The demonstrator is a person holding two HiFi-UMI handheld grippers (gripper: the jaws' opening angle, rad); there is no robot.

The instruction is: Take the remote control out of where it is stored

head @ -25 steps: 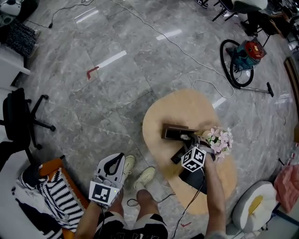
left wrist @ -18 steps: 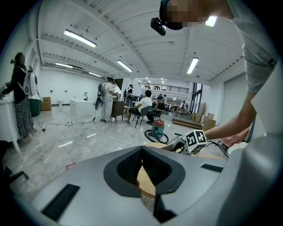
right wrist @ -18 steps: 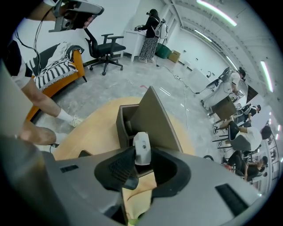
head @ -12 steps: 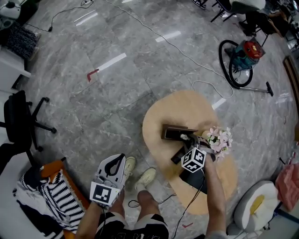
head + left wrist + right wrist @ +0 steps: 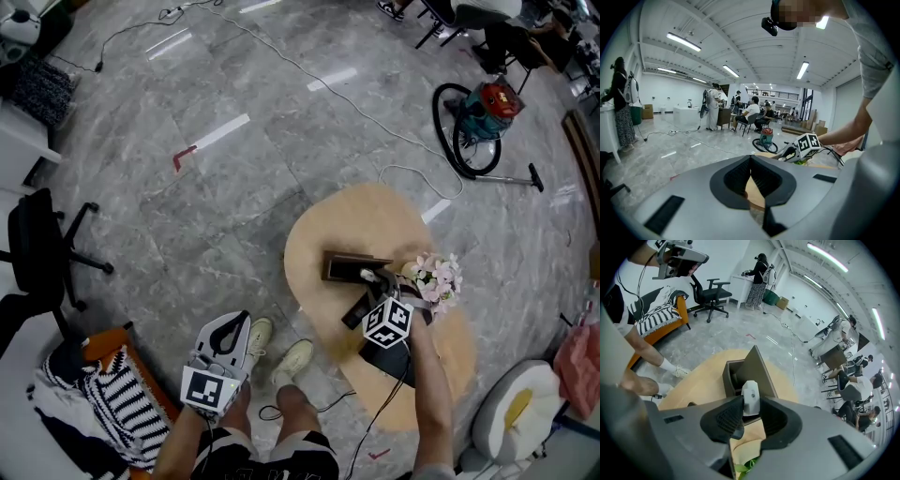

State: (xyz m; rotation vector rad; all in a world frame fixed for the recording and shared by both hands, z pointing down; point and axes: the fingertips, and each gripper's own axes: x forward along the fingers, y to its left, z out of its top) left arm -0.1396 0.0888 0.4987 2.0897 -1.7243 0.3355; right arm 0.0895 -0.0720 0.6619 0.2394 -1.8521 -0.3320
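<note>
Remote control stands steeply on end, long axis along the jaws of the right tool, lower end at the mouth of an open dark box. The jaws have just been closing and now clamp its sides. Oval tan counter; grey marble floor; open hall. Pink flowers sit just beside the box. Left tool is closed and empty, off the counter.

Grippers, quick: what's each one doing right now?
Left gripper: shut, empty.
Right gripper: jaws have just been closing, now holding the white remote control.
</note>
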